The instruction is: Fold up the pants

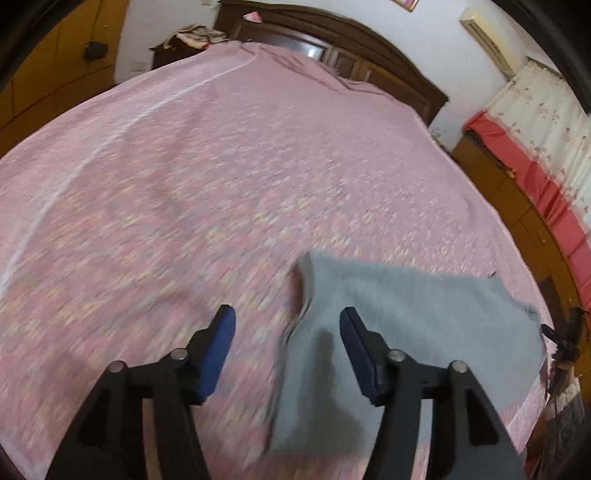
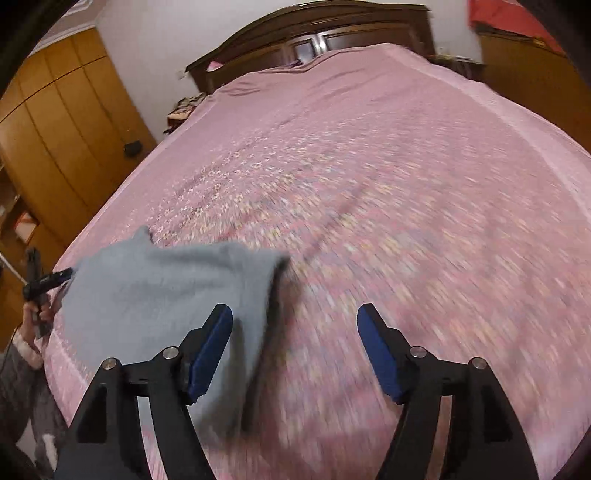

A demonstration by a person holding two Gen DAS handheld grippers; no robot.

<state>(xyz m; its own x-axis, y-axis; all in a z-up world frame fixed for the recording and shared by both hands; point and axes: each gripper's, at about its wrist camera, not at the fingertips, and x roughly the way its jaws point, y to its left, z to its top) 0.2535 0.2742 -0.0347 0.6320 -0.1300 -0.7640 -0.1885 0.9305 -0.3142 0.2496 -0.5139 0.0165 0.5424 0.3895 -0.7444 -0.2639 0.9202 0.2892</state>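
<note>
Grey-blue pants [image 1: 413,325] lie folded flat on the pink bedspread [image 1: 221,166] near its front edge. In the left wrist view my left gripper [image 1: 287,312] is open above the pants' left edge. The cloth runs under its right finger [image 1: 356,343], and neither pad presses on it. In the right wrist view the same pants [image 2: 159,291] lie to the left. My right gripper [image 2: 294,308] is open over their right edge, its left finger [image 2: 212,347] above the cloth. Each view shows the other gripper small at its edge: the right gripper [image 1: 565,339] and the left gripper [image 2: 40,284].
The bed's dark wooden headboard [image 2: 314,33] stands at the far end. An orange-brown wardrobe [image 2: 62,122] lines the left side, and a nightstand with a heap of cloth [image 1: 195,37] stands beside it. A low cabinet with red and floral curtains [image 1: 535,147] runs along the right.
</note>
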